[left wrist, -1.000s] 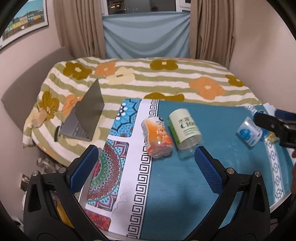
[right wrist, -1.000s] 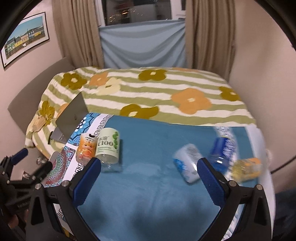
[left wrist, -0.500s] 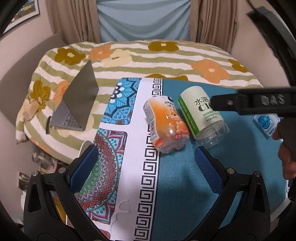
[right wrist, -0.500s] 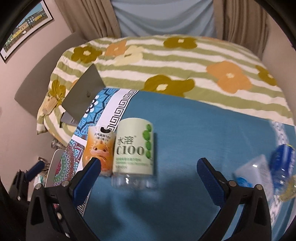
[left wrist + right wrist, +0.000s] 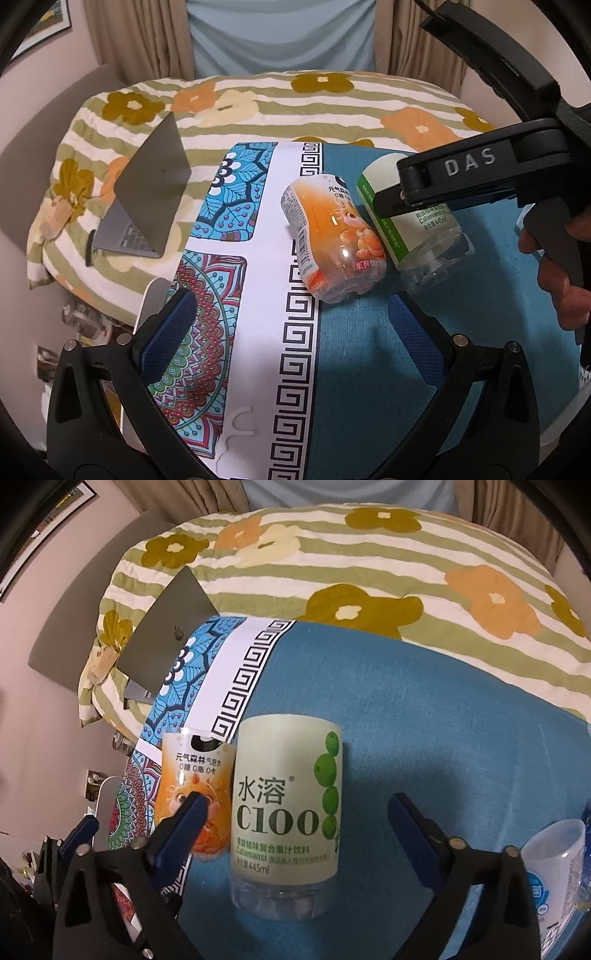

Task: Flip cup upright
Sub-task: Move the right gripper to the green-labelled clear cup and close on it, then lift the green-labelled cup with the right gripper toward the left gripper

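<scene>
1. The green cup (image 5: pixel 286 812), a cut-off bottle with a pale green "C100" label, lay on its side on the blue cloth (image 5: pixel 424 716) of the tabletop, its clear ribbed end toward the right wrist camera and its far end pointing at the bed (image 5: pixel 369 554).
2. Touching the green cup's left flank lay the orange cup (image 5: pixel 194 786), also on its side, across the cloth's white key-pattern band.
3. The right hand-held gripper (image 5: pixel 295 830) was released, its blue pads spread wide to either side of the green cup; the left pad overlapped the orange cup in view, and contact could not be told.
4. The left hand-held gripper (image 5: pixel 291 332) was likewise released, holding nothing, nearer the camera than both cups.
5. A white cup (image 5: pixel 554 864) lay well to the right of the green cup; a laptop (image 5: pixel 147 199) sat on the bed beyond and to the left.
6. Judged advice: centre the right pads on the labelled body only, so the closing left pad slips between the two cups, not onto the orange one; clamp gently, since thin plastic will likely buckle, then lift slightly before rotating.
</scene>
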`<action>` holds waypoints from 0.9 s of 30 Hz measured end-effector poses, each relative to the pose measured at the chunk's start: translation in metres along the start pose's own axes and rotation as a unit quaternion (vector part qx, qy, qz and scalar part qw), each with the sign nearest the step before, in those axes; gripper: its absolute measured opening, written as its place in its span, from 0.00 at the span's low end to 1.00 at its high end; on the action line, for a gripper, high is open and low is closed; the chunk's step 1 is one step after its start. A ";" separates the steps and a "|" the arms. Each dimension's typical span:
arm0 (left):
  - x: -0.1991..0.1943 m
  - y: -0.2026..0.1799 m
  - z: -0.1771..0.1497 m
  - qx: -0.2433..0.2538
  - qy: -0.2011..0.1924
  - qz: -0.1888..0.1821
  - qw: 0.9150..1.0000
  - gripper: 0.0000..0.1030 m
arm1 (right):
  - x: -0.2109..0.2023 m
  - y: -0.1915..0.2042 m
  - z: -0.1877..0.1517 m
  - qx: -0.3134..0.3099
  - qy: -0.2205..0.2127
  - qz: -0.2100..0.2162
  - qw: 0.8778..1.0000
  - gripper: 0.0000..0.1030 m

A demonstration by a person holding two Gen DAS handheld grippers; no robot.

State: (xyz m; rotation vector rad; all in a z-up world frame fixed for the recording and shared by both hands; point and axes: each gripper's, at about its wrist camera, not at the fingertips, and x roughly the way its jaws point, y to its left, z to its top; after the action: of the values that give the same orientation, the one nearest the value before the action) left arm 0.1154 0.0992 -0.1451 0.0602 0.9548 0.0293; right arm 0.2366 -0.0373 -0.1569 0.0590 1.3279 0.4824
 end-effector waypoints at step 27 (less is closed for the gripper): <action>-0.011 -0.003 -0.003 0.003 -0.001 -0.005 1.000 1.00 | -0.025 -0.013 -0.024 0.031 0.008 0.014 0.999 0.55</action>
State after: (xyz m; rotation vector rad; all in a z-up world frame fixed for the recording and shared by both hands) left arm 0.1070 0.0956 -0.1384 0.0611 0.9534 0.0176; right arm 0.2140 -0.0633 -0.1441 0.1265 1.3600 0.4664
